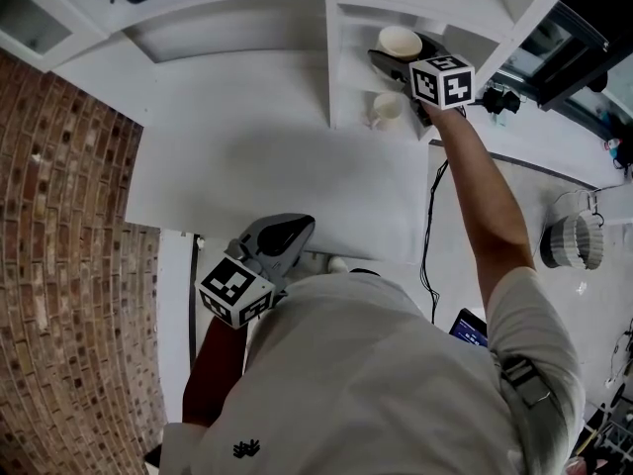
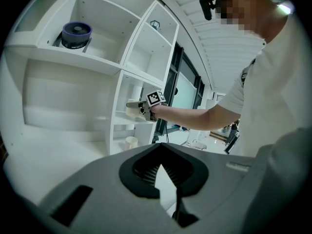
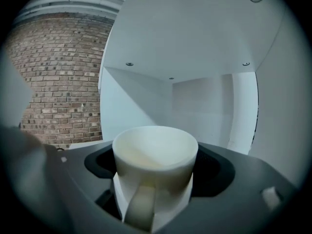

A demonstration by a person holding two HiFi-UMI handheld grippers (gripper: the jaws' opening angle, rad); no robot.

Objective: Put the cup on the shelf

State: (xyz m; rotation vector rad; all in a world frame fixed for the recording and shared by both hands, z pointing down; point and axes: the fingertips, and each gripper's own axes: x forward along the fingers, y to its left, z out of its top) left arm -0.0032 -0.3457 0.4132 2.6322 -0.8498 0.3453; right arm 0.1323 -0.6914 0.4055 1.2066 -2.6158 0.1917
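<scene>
- Right gripper view: the right tongs (image 1: 401, 53) are clamped on a cream cup (image 3: 155, 152), one jaw on each side of its wall. The cup stands upright with its handle towards the camera.
- Ahead of the cup are the back wall and side panels of a compartment in the white shelf (image 3: 195, 106), so the cup is at the mouth of that bay or just inside it.
- I cannot tell whether its base touches the board.
- Progress, as I judge it: the carry is nearly done. What remains is to set the cup down, release it and draw the tongs out.
- The left tongs (image 1: 287, 236) are closed on nothing and held low near the person's body, well apart from the shelf.
- Count: two cups, the held one and a second cup (image 1: 387, 110) standing in the compartment below it.
- One dark blue round object (image 2: 76, 34) sits in an upper bay.
- Two tongs, one shelf unit.
</scene>
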